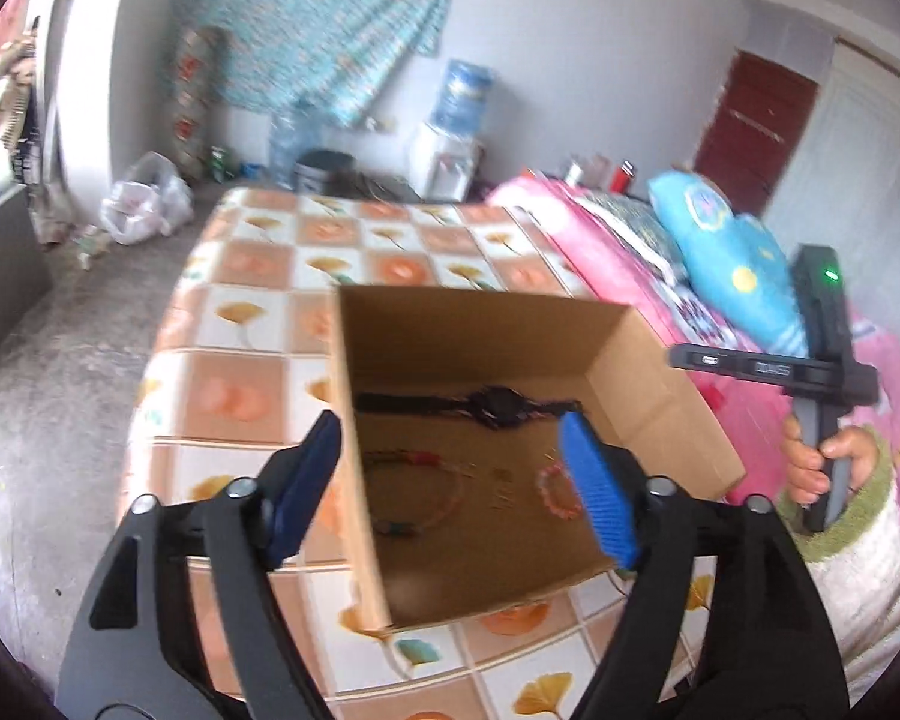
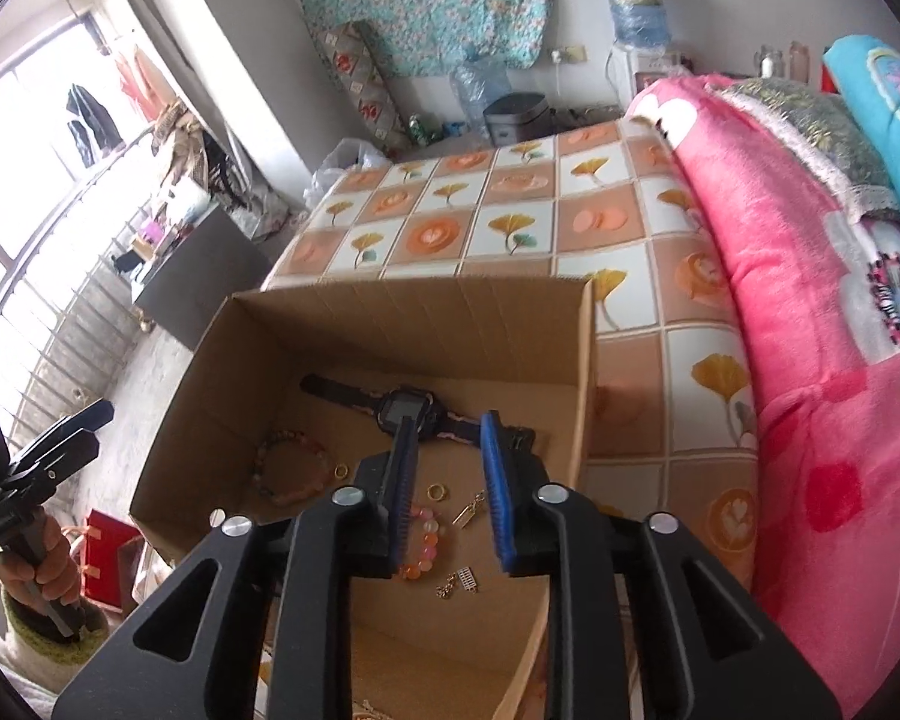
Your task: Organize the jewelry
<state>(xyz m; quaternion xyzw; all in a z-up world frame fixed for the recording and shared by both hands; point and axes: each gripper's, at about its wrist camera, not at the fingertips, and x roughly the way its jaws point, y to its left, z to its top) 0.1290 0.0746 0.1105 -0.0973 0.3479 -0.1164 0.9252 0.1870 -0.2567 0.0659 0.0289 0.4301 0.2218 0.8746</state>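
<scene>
bedroom scene. work surface is a table (image 2: 660, 252) covered in orange-and-white leaf-pattern tiles, pink blanket (image 2: 810, 390) along its right side, water dispenser (image 1: 450, 138) and grey bin (image 2: 513, 114) against the far wall.

open cardboard box (image 2: 390, 306) sits at the near end of the table. jewelry is loose on its floor: black watch (image 2: 405, 411) at the far side, dark bead bracelet (image 2: 270, 456) left, pink bead bracelet (image 2: 423, 540) near, two gold rings (image 2: 437, 492) and small gold charms (image 2: 467, 516) in the middle.

left gripper (image 1: 450, 480) has jaws wide apart, nothing between them, straddling the box's left wall. right gripper (image 2: 447, 492) hangs over the box interior, jaws partly open, empty; its left finger covers part of the pink bracelet.
</scene>
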